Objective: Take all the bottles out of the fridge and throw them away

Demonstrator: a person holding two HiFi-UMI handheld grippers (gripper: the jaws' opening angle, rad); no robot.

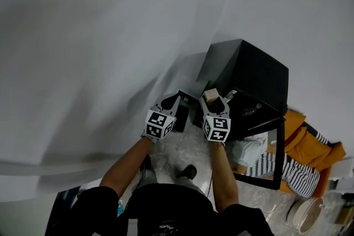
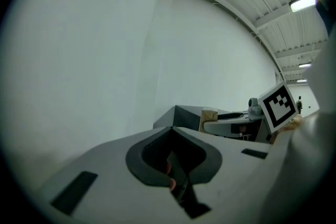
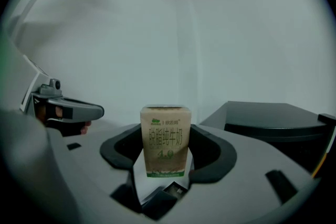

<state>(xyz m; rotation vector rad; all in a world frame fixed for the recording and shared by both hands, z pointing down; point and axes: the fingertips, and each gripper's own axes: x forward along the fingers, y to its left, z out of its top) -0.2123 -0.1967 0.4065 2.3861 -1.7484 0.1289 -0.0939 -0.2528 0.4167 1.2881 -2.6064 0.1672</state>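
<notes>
Right gripper view: my right gripper (image 3: 165, 132) is clenched on the carton (image 3: 164, 113), which stands upright.
Left gripper (image 2: 171, 131): jaws together, holding nothing.
Fridge (image 1: 249, 72): door open, at 2 o'clock in the head view.
Risk: I think a harder squeeze may crush the soft carton, and a looser one may drop it.

The carton (image 3: 164, 141) is seen as printed paperboard with a matt face. The right gripper (image 3: 164, 157) is moulded in smooth, matt grey plastic. The black fridge (image 1: 260, 72) is smoothly finished, and the floor (image 1: 185, 146) is marbled.
</notes>
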